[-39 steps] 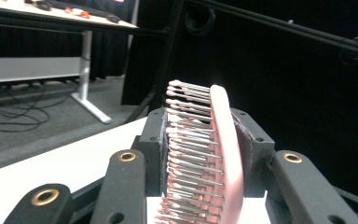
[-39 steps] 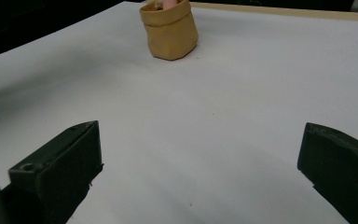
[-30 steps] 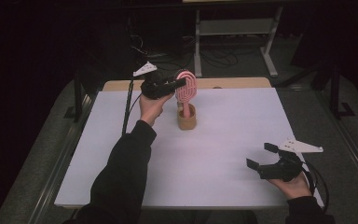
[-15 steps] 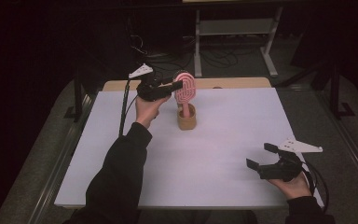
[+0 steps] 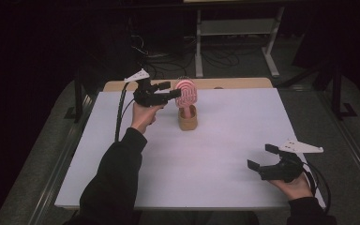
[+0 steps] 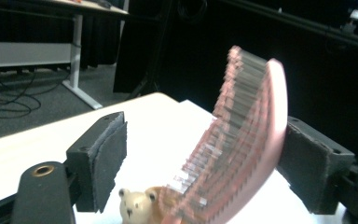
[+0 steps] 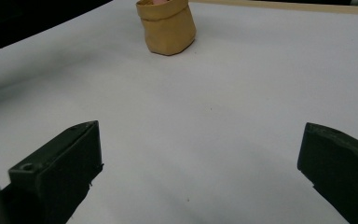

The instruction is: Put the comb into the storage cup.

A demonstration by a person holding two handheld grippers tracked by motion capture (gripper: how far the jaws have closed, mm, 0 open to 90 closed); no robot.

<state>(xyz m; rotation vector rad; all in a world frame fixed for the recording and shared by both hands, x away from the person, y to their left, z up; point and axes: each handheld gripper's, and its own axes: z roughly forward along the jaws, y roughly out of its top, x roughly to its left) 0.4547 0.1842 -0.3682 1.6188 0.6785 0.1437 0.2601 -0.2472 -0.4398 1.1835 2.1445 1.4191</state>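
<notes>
pink hairbrush (image 6: 247, 135) between open pads (image 6: 107, 154)

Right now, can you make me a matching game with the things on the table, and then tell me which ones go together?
Things:
1. pink hairbrush
2. tan holder
3. left gripper
4. right gripper

Where or how:
A. rests open near the table's near right corner, nothing between its jaws
B. stands head up, with its handle down in the holder
C. sits on the white table with a little bear face on it
D. jaws just opening on either side of the brush head, left pad clear of it

Pairs: 1-B, 2-C, 3-D, 4-A
</notes>
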